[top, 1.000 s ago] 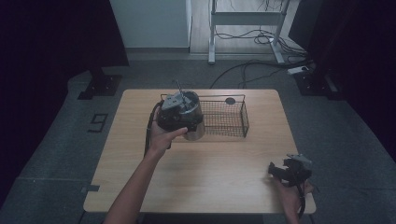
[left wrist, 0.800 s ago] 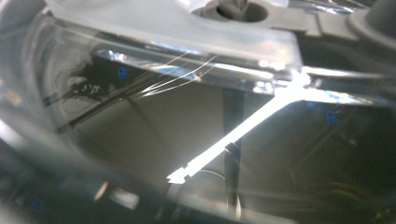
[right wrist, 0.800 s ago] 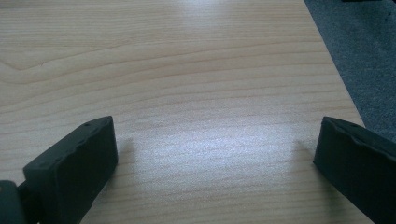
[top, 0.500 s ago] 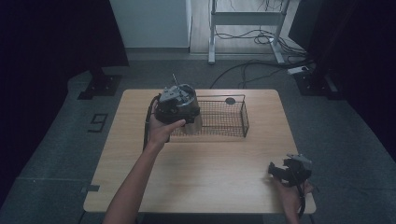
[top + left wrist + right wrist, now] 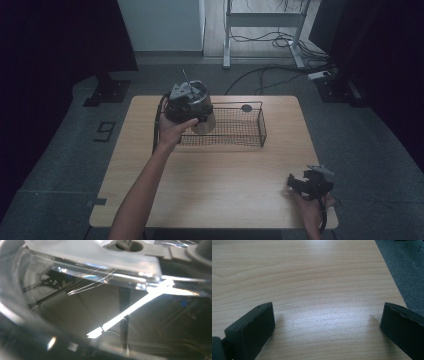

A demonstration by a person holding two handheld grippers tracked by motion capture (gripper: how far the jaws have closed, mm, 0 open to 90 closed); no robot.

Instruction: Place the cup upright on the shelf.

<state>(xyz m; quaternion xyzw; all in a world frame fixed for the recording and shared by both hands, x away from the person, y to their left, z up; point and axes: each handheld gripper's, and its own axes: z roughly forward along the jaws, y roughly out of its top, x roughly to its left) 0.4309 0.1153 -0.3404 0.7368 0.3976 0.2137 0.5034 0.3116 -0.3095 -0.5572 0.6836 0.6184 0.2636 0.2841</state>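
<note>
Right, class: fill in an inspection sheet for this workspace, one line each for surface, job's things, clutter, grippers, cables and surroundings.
Surface: wooden table, mostly bare.
Job's things: clear lidded container held at the left end of the wire basket; whether it touches the basket cannot be told.
Clutter: small dark round object by the basket's far rim.
Grippers: left gripper at the container, fingers hidden; right gripper open over bare table near the front right corner.
Cables: floor cables beyond the table.
Surroundings: grey floor, metal frame, dark curtains.
</note>
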